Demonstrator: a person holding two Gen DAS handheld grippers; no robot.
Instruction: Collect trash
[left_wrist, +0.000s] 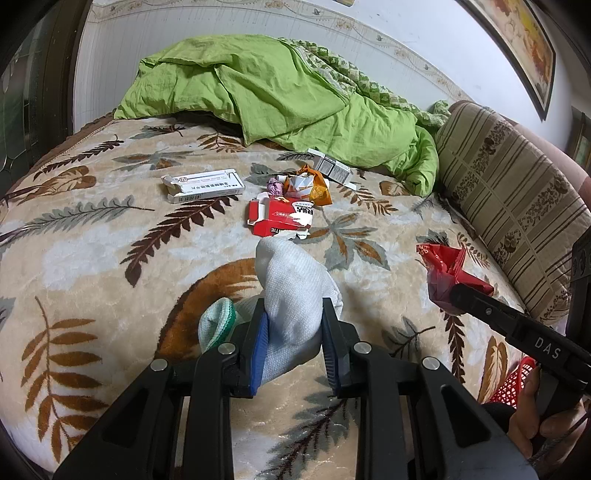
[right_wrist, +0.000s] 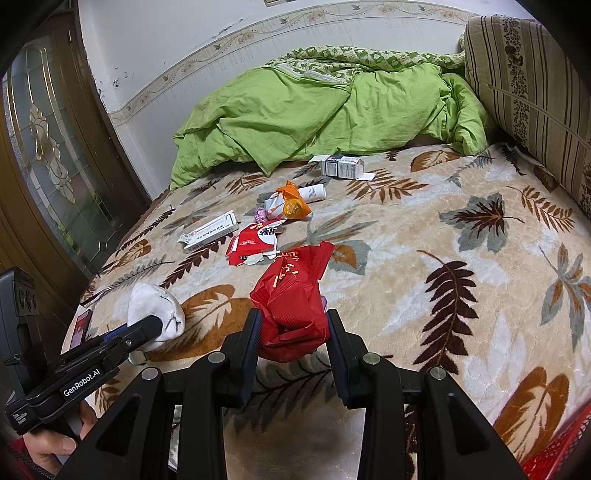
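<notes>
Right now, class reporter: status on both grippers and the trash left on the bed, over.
Left gripper shut on white sock. Right gripper shut on red wrapper. Red carton, white box, orange wrapper still on blanket. Nothing blocking.

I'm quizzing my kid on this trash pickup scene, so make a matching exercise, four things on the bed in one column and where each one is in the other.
Things:
1. white sock
2. red wrapper
3. long white box
4. green quilt

Places:
A. bunched against the far wall
B. between the right gripper's fingers
C. flat on the blanket, left of the torn red carton
D. between the left gripper's fingers

Pairs: 1-D, 2-B, 3-C, 4-A
</notes>
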